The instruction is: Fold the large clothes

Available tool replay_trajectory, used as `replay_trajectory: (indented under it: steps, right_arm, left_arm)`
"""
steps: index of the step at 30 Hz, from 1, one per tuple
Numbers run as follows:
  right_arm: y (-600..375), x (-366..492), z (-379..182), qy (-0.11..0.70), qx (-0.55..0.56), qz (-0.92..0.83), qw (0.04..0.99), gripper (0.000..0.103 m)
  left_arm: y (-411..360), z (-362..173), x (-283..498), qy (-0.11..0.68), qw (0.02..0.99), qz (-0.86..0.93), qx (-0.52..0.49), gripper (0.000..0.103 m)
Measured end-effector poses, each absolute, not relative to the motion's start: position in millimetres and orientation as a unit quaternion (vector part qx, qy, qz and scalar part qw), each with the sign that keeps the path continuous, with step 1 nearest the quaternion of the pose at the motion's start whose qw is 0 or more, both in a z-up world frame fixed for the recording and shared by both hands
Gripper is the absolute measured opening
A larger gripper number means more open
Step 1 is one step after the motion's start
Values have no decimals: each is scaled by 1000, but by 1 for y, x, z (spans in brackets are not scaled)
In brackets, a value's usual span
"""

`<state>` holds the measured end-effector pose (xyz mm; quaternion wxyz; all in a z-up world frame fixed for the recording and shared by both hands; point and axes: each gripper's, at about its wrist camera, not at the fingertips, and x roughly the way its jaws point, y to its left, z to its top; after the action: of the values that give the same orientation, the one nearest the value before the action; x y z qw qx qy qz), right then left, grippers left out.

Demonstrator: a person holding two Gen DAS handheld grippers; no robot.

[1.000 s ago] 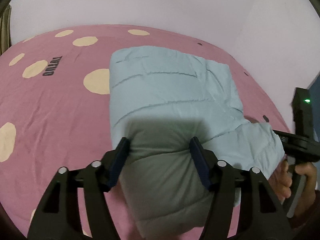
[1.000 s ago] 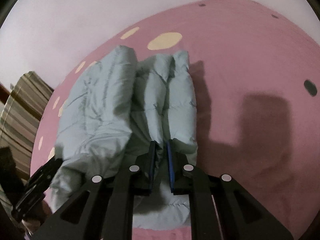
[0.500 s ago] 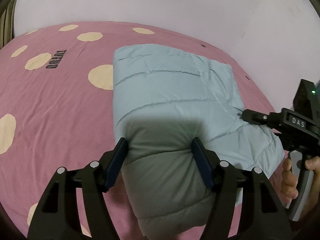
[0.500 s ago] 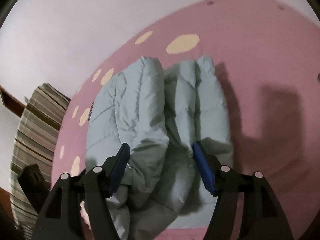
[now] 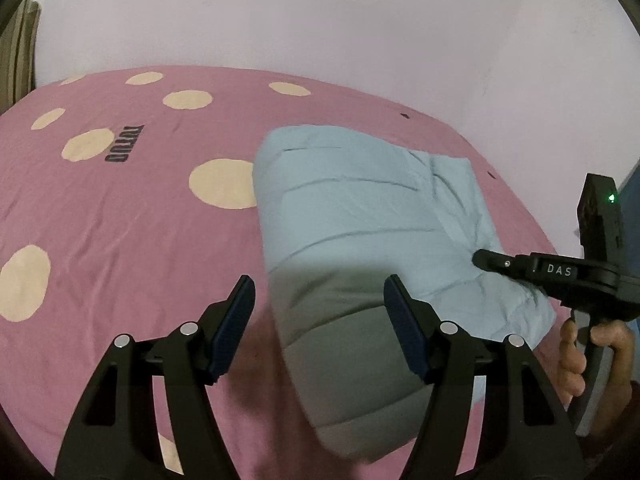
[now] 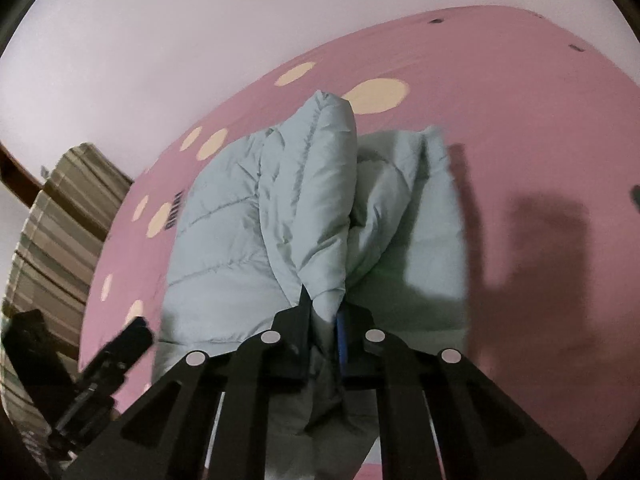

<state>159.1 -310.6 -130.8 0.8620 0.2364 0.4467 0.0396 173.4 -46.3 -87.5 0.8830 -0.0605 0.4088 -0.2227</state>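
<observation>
Pink bedsheet (image 6: 520, 100) unchanged; right tool (image 6: 324, 316) just closed, pinching jacket (image 6: 312, 200) fold.

You're looking at a quilted puffer jacket (image 5: 360, 216) in pale blue cloth: smooth, slightly sheeny shell, stitched into padded channels, creasing finely where the right gripper (image 6: 325, 320) is pinching a fold. It's lying on a pink bedsheet (image 5: 120, 240), which is showing as matt woven cloth, lightly wrinkled, with flat cream dots printed on. The left gripper (image 5: 320, 320) is reading as matt black plastic with bright metal pivot pins; its finger pads (image 5: 234, 328) are looking like dark blue ribbed rubber. Far wall (image 5: 320, 20) is showing smooth, matt paint. At far left, striped fabric (image 6: 52, 240) is looking coarse and matt.
</observation>
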Motion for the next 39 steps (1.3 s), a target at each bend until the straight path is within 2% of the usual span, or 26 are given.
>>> replay_trajectory:
  steps: [15,20,30,39]
  right_arm:
    - [-347,156,-194,451,250,9,856,15]
    - [-346,147,-181,438,258,4,861,27]
    - [-317,101,-118,357,211,25,910,27]
    - [-298,115,-171,424,189,43,885,25]
  left_arm:
    - [-103,-143,190,470,854,-224,0,70]
    - [-97,-133,186,468,855,-220,-11,69]
    - [-96,-86,169,417,880,-225,-25,68]
    - [-103,-124,182,460,863,-205,-22,70]
